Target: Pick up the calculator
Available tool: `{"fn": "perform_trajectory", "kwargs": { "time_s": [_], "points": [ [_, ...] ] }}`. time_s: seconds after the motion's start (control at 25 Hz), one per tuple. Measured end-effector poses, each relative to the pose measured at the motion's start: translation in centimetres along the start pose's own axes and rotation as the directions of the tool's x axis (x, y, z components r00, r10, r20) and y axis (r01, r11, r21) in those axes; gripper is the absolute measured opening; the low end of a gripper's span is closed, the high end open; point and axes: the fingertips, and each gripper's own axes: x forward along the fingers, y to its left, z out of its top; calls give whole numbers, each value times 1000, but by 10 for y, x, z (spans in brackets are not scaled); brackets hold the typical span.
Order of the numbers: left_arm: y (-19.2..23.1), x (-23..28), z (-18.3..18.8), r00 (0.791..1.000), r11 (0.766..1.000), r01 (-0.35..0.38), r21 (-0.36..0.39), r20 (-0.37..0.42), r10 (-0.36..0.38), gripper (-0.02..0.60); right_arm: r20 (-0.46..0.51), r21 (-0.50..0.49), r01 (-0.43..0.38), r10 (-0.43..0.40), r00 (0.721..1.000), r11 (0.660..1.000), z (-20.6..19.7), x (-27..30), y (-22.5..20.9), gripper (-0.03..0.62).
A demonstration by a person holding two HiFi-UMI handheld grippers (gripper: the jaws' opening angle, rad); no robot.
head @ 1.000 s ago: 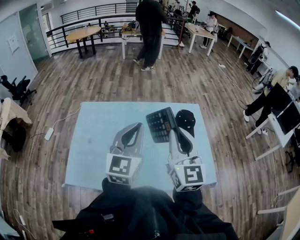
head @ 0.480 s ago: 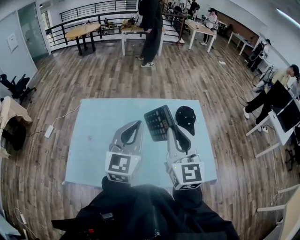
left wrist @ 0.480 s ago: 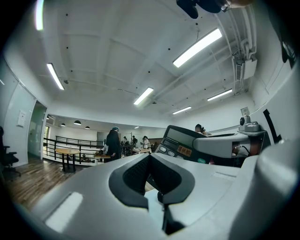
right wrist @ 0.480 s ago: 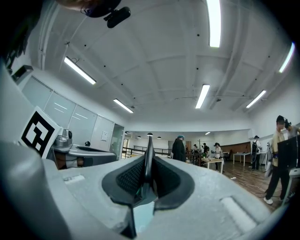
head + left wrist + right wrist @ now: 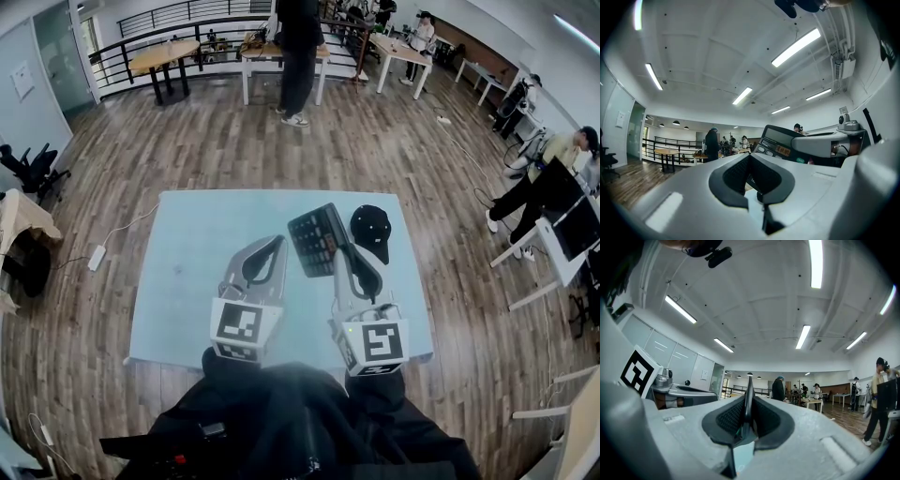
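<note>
The black calculator (image 5: 317,239) hangs tilted above the pale blue table (image 5: 187,281), and my right gripper (image 5: 339,255) is shut on its near right edge. In the right gripper view the calculator (image 5: 747,397) appears edge-on as a thin dark blade pinched between the pads of the right gripper (image 5: 746,420). My left gripper (image 5: 272,246) hovers just to the left, shut on nothing, its tips beside the calculator's lower left corner. From the left gripper (image 5: 757,187) view, the calculator (image 5: 780,143) shows its display and keys at right, held by the other gripper's grey finger.
A black cap (image 5: 371,230) lies on the table right of the calculator. The table stands on a wooden floor. A person (image 5: 298,56) stands by desks far behind; other people sit at the right (image 5: 553,187). A cable and adapter (image 5: 97,255) lie on the floor at left.
The calculator stays gripped in the right gripper and both grippers keep their places. Only the head view has shifted slightly.
</note>
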Motion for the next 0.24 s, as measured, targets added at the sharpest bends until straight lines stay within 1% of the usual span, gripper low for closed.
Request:
{"fn": "perform_trajectory", "kwargs": {
  "time_s": [0.24],
  "points": [
    [3,-3,5,1000,1000,9,6,-1,-9,2,0,-1,0,0,1000,1000,8,1,8,49]
  ]
}}
